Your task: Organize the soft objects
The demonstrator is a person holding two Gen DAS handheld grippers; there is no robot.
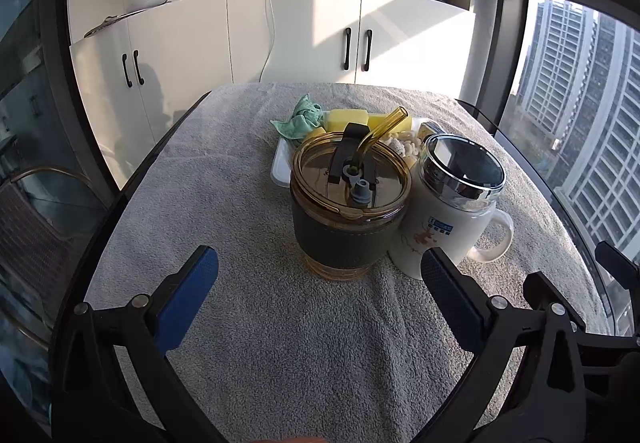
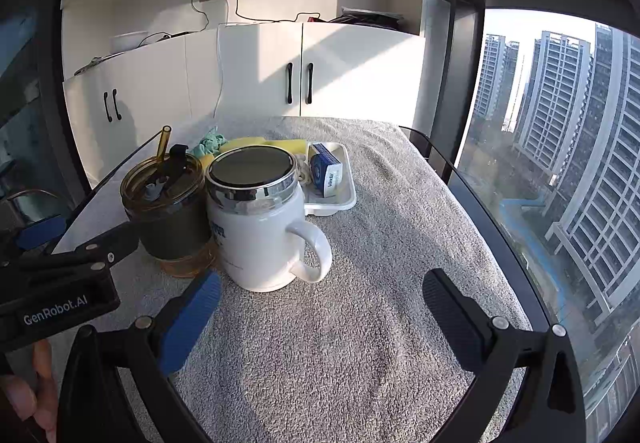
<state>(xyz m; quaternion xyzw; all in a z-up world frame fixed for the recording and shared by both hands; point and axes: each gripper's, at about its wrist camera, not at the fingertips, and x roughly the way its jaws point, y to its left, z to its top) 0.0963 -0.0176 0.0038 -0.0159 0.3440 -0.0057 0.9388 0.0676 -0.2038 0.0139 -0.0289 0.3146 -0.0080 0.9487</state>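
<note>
A white tray sits mid-table. It holds a green cloth, yellow sponges, a whitish fluffy item and a blue tissue pack. In front of the tray stand an amber tumbler with straw and a white lidded mug. My left gripper is open and empty, just short of the tumbler. My right gripper is open and empty, in front of the mug.
A grey towel covers the round glass table. White cabinets stand behind it. A window with a dark frame is at the right. The left gripper's body shows at the right wrist view's left edge.
</note>
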